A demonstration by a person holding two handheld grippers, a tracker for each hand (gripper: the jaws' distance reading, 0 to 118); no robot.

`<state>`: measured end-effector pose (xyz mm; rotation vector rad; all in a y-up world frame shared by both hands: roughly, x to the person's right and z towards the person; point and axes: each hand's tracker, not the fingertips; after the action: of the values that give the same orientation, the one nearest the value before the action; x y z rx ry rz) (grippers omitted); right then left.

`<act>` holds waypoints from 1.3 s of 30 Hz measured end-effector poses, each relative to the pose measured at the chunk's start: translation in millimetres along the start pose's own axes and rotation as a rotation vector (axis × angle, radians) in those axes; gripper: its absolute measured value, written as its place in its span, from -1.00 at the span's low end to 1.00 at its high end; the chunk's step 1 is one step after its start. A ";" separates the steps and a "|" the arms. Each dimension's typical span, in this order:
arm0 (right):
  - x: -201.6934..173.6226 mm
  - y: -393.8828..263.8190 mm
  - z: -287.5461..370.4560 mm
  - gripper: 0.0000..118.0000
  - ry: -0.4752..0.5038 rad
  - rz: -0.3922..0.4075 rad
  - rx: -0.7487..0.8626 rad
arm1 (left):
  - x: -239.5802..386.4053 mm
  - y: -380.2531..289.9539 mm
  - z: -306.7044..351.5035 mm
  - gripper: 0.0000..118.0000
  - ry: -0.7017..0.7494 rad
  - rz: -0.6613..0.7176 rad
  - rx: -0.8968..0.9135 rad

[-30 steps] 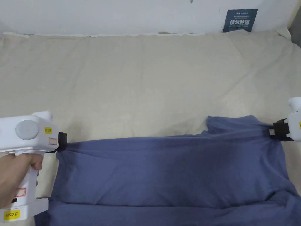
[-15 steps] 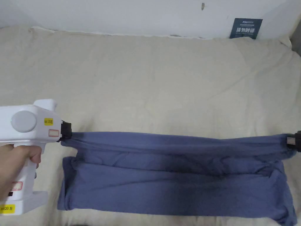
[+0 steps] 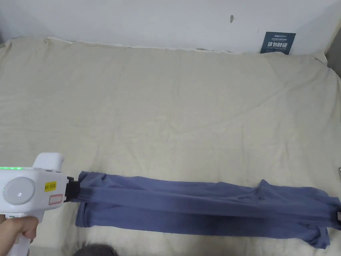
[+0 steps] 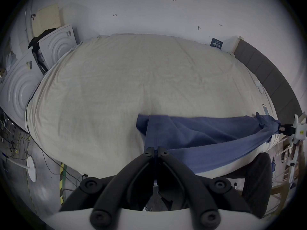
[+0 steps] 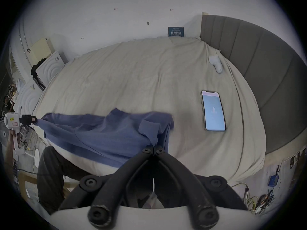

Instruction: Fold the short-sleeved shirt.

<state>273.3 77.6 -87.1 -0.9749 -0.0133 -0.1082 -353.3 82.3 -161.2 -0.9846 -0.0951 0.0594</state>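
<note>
One shirt (image 3: pixel 199 206), two tongs (image 3: pixel 71 191) (image 5: pixel 154 148), one phone (image 5: pixel 213 110), one bed (image 3: pixel 166 100).

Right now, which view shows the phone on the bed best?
The right gripper view: the phone lies face up, screen lit, on bare sheet beside the blue shirt. The left gripper view catches it as a sliver near the shirt's far end.

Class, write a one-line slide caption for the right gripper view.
Right gripper clamps one end of the blue shirt on the bed, phone alongside.
</note>
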 end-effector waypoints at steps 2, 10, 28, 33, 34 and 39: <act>1.2 -6.9 -5.5 -1.00 -0.007 0.001 -0.015 | -2.6 -8.6 -2.8 -0.99 -0.012 0.012 -0.030; 4.7 -16.0 -32.1 -1.00 -0.022 -0.020 -0.075 | -5.9 -25.6 -38.4 -0.99 0.010 0.025 -0.132; -41.9 5.7 15.9 -0.61 -0.041 -0.001 0.040 | -35.4 -11.2 -6.2 -1.00 -0.042 0.127 -0.052; -80.8 12.6 -10.6 -1.00 -0.025 0.073 0.056 | -45.3 -2.9 -15.7 -1.00 -0.098 0.223 -0.041; -86.0 12.5 -15.5 -1.00 -0.018 0.060 0.070 | -48.8 -2.6 -19.4 -1.00 -0.134 0.235 -0.058; -101.2 16.1 -29.0 -1.00 -0.017 0.055 0.071 | -68.0 2.1 -53.0 -1.00 -0.257 0.274 -0.120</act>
<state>173.1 71.2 -122.7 -0.9050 -0.0053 -0.0486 -415.3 33.2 -195.8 -1.1020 -0.2008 0.4362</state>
